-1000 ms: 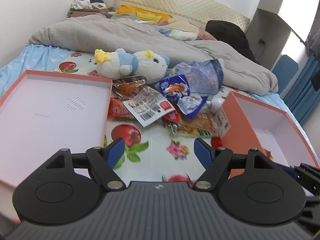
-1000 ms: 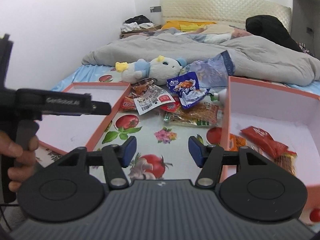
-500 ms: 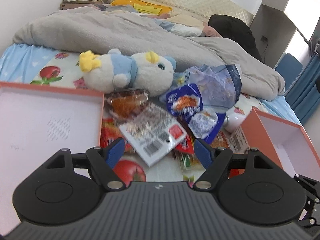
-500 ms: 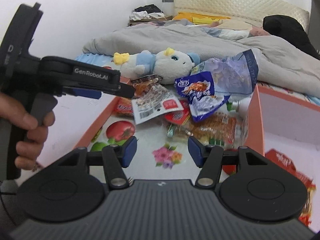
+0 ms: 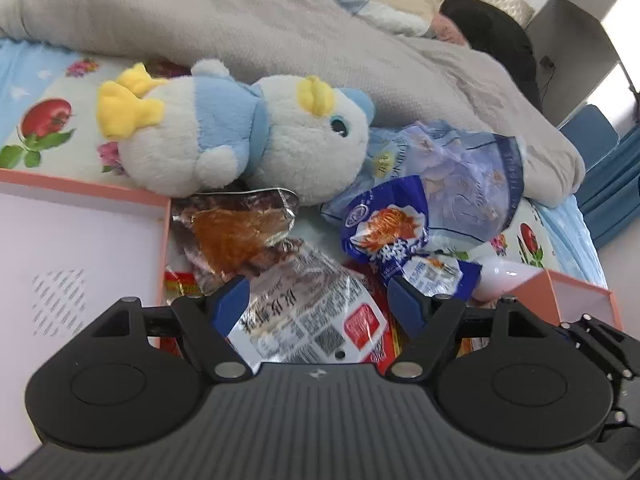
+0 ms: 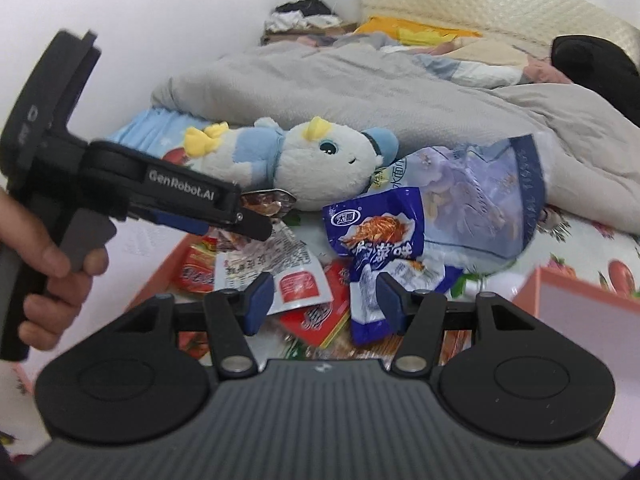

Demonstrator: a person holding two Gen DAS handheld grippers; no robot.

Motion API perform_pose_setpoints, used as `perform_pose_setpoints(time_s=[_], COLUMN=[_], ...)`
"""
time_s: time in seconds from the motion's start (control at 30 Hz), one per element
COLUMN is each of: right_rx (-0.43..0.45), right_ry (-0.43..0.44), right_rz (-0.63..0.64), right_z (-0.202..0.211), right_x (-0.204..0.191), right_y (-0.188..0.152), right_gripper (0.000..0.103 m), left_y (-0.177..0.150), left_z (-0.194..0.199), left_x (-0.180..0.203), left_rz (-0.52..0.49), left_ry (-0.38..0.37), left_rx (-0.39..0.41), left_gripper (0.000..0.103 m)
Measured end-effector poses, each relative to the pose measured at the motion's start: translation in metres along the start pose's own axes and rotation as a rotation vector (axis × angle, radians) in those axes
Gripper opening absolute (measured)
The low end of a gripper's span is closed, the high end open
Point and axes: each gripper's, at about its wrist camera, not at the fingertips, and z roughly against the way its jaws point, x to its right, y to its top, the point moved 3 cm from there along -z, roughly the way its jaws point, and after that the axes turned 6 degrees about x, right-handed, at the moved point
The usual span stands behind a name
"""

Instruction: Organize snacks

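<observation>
I have both grippers over the snack pile on the bed. My left gripper [image 5: 318, 294] has its blue fingers [image 5: 232, 306] spread wide with nothing clamped; between them, lower down, lies a clear packet with a white printed label and a red square [image 5: 316, 316], and I cannot tell whether the tips touch it. Just beyond it sits a crinkled clear packet of orange-brown snack [image 5: 236, 232], its far edge tucked under the blue-and-white plush toy [image 5: 240, 140]. To the right of that is a dark blue packet with a noodle picture [image 5: 388, 224], and behind it a large pale lilac bag [image 5: 460, 184], leaning against the grey duvet [image 5: 280, 40]. A red packet [image 5: 180, 284] pokes out at the left, beside the wall of the pink-rimmed box on the left [image 5: 164, 240]. A corner of the second pink-rimmed box [image 5: 576, 300] shows on the right.

My right gripper [image 6: 322, 298] is also parted, less widely, holding nothing. Its fingers straddle the near end of the pile, over a red packet [image 6: 320, 312] and the lower end of the dark blue packet. In this view the person's left hand [image 6: 52, 264] grips the handle of the left gripper, which reaches in over the far-left part of the pile. The bedsheet [image 5: 48, 120] is printed with tomatoes and flowers.
</observation>
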Motion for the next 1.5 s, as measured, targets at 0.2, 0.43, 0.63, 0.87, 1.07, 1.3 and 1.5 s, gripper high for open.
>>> perform_pose_setpoints(time_s=[0.2, 0.43, 0.63, 0.87, 1.07, 1.3, 1.5], right_rx=[-0.074, -0.169, -0.245, -0.252, -0.274, -0.293, -0.267], right_ry=[-0.007, -0.035, -0.042, -0.103, -0.101, -0.084, -0.099], right_rz=[-0.017, 0.018, 0.079, 0.081, 0.009, -0.115, -0.163], right_z=[-0.045, -0.085, -0.108, -0.123, -0.129, -0.128, -0.111], right_x=[0.019, 0.034, 0.035, 0.035, 0.04, 0.056, 0.06], right_y=[0.013, 0.016, 0.012, 0.007, -0.003, -0.011, -0.009], right_gripper=[0.06, 0.06, 0.063, 0.078, 0.079, 0.061, 0.055], left_y=[0.025, 0.029, 0.028, 0.03, 0.024, 0.021, 0.014], left_z=[-0.03, -0.06, -0.071, -0.082, -0.086, -0.089, -0.079], left_x=[-0.017, -0.024, -0.02, -0.029, -0.031, -0.022, -0.018], left_rz=[0.085, 0.049, 0.014, 0.089, 0.081, 0.009, -0.06], left_ry=[0.091, 0.146, 0.179, 0.219, 0.252, 0.253, 0.223], left_rx=[-0.039, -0.102, -0.09, -0.087, -0.069, -0.076, -0.069], left_gripper=[0.08, 0.08, 0.08, 0.08, 0.08, 0.072, 0.064])
